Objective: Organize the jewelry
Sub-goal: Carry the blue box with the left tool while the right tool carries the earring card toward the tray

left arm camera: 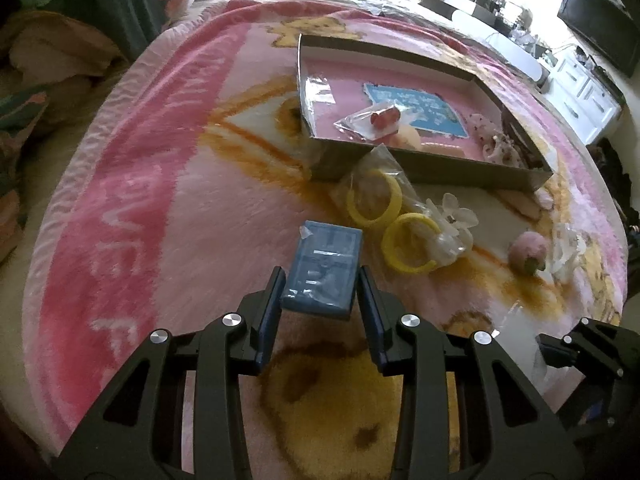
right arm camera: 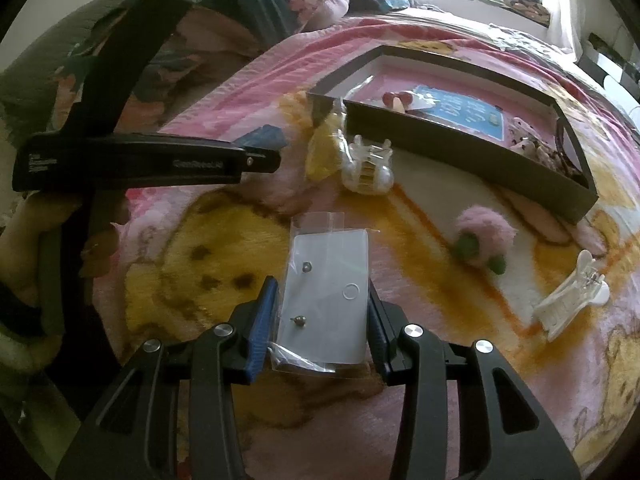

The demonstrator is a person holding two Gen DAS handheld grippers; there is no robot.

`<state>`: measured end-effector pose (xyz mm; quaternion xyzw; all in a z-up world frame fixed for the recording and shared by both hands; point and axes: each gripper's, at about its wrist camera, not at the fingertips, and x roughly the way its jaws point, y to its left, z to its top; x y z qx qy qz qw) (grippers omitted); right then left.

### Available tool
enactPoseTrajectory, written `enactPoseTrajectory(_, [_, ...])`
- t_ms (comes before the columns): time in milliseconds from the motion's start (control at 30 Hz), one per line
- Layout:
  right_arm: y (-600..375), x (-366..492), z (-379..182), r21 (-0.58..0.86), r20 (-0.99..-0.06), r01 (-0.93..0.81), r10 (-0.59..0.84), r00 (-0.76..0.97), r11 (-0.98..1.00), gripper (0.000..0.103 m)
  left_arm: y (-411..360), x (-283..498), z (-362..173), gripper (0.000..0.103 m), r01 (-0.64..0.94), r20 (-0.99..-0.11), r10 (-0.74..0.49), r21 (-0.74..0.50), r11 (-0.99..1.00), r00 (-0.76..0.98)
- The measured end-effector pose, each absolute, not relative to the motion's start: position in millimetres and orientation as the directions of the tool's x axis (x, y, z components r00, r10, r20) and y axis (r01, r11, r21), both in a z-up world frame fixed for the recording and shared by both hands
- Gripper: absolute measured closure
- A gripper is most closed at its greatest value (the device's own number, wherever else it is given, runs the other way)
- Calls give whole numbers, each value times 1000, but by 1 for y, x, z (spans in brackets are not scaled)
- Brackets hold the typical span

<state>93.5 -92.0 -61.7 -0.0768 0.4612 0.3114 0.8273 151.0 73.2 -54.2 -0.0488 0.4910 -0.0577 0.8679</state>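
I have my left gripper (left arm camera: 320, 292) closed on a small blue box (left arm camera: 323, 268), its jaws pressing the two long sides near the box's near end, and my right gripper (right arm camera: 322, 320) closed on a clear earring card (right arm camera: 326, 296) in a thin plastic sleeve, jaws clamped on its side edges. Both packets sit low over the pink blanket (left arm camera: 140, 184) on the bed; I cannot quite tell whether they are lifted clear of the fleece or just resting on it. The open cardboard tray (left arm camera: 432, 170) where these things belong lies ahead of both hands, already holding a red item in a bag and a blue card. Between me and the tray lie two yellow bangles (left arm camera: 390, 220) in a bag, touching the tray's near wall, a clear hair clip (right arm camera: 366, 168), a pink pompom (right arm camera: 482, 238) and a white hair clip (right arm camera: 572, 300) off to the right. The card is my worry: it is stiff but thin, held only by its edges, so a tighter squeeze could bow it and pop it out, and its loose sleeve could snag. The box is gripped near one end, so it may pivot and droop as I carry it. Crossing low, I could drag the bangles or catch the tray wall and shove it.
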Motion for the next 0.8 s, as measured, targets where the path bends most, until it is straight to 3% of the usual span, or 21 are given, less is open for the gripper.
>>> enactPoseTrajectory(800, [-125, 82, -14, 165, -730, -563, 484, 482, 810, 63, 59, 115, 4, 74, 64, -787, -137, -123, 990, 602])
